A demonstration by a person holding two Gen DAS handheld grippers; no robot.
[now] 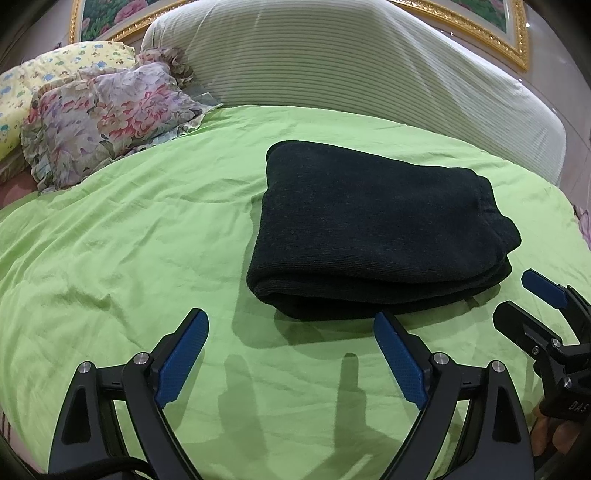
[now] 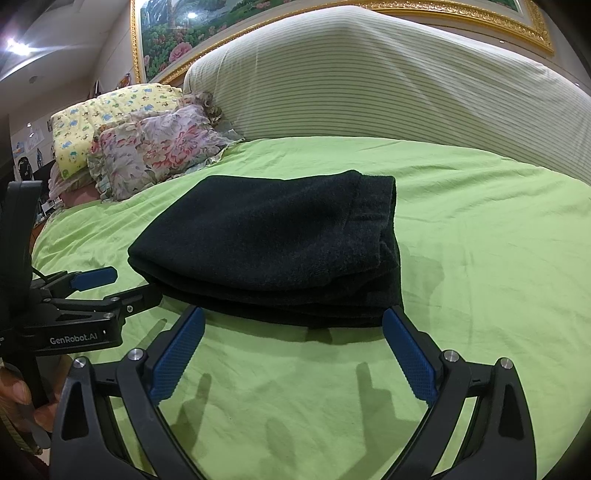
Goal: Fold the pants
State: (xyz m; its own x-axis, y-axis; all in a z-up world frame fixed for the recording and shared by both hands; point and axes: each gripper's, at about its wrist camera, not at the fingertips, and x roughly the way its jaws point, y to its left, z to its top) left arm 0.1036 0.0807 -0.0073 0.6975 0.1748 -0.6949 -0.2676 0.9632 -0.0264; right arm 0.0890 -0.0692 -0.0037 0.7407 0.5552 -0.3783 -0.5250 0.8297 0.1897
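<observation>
Black pants (image 1: 373,232) are lying folded into a thick stacked bundle on the green bedsheet (image 1: 129,240), roughly mid-bed, rounded fold edge facing the cameras, several layers showing at that edge. Sheet is wrinkling lightly all over and gripper shadows are falling on it in front of the bundle.

Left gripper (image 1: 291,358) is hovering low over the sheet just in front of the pants, its 2 blue-padded fingers (image 1: 181,358) spread wide, holding nothing. Right gripper (image 2: 293,354) is sitting just before the bundle's near edge, fingers also wide apart and empty; right finger tip is near the bundle's right corner, contact unclear. Each gripper is also showing in the other's view: right gripper at the left view's right edge, left gripper at the right view's left edge, both with blue pads parted. A hand (image 2: 14,398) is gripping the left handle.

Behind the pants a large striped pale cushion (image 1: 351,66) is leaning at the head of the bed. To the left, a floral pillow (image 1: 103,110) is resting in front of a yellow printed pillow (image 1: 48,70). A gold-framed flower painting (image 2: 236,22) is hanging on the wall behind. Ceiling lights are glowing at upper left in the right view.
</observation>
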